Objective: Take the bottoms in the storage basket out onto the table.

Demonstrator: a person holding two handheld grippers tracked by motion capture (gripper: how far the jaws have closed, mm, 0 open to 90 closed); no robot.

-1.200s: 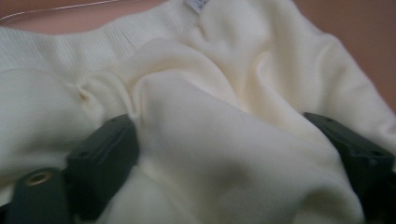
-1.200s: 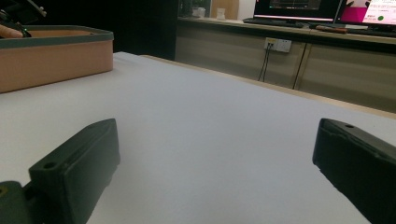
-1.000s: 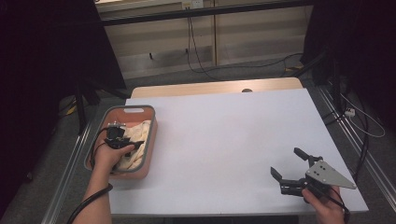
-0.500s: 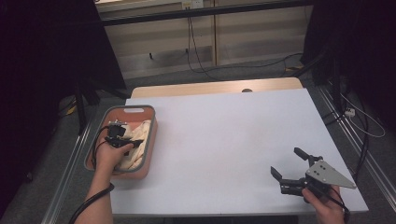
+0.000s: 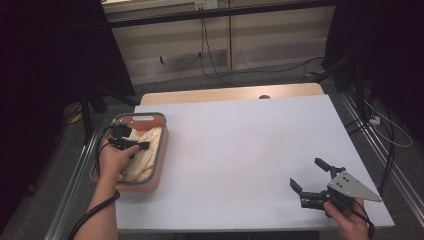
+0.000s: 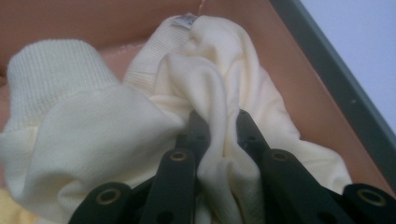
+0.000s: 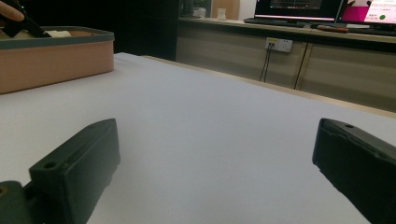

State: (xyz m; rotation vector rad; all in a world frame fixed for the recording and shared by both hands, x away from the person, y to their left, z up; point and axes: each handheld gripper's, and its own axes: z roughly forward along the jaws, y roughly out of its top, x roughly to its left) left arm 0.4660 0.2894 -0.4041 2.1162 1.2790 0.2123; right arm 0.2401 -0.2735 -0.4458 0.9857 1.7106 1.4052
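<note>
A cream knitted garment (image 6: 93,121) lies bunched in a pink basket (image 5: 163,150) with a grey rim at the table's left edge. My left gripper (image 6: 219,119) points down into the basket, and its jaws have just been closing; they now pinch a fold of the cream garment (image 5: 152,150) between them. In the high view the left gripper (image 5: 141,146) sits over the cloth, held by a hand. My right gripper (image 5: 307,173) rests low near the front right of the table, its jaws wide apart with nothing between them. In its own view the right gripper (image 7: 217,135) faces bare tabletop.
The white table (image 5: 250,140) has a wooden strip along its far edge. The basket's wall (image 7: 56,56) shows far left in the right gripper view. Cables and a dark cabinet stand on the floor beyond. A ribbed cuff (image 6: 46,70) of the garment lies toward the basket's far wall.
The left hand has risen a little inside the basket, with the cloth gathered at its jaws. The right gripper has stayed where it was.
</note>
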